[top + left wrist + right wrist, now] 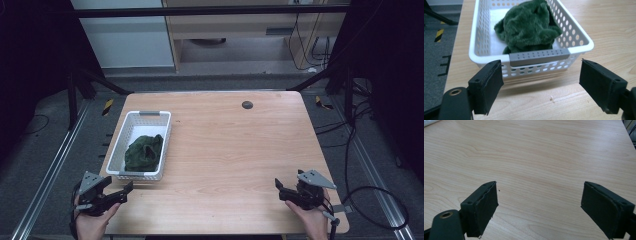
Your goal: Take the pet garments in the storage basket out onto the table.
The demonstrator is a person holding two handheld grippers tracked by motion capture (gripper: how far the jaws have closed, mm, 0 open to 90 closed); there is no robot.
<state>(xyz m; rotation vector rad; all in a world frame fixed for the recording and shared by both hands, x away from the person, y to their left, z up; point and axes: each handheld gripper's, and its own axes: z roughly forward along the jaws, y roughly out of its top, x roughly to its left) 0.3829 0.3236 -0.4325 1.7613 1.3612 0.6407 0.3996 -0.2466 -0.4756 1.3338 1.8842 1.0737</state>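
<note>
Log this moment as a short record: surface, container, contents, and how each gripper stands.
surface: wooden table, bare across the middle and right
container: white perforated basket with grey handles, on the table's left side
contents: crumpled green plush cloth, lying inside the basket
left gripper: jaws open, nothing between them, aimed at the basket's near grey handle, not touching it
right gripper: jaws open, nothing held, over bare wood near the table's right front corner
hands: one on each gripper, at the near edge
</note>
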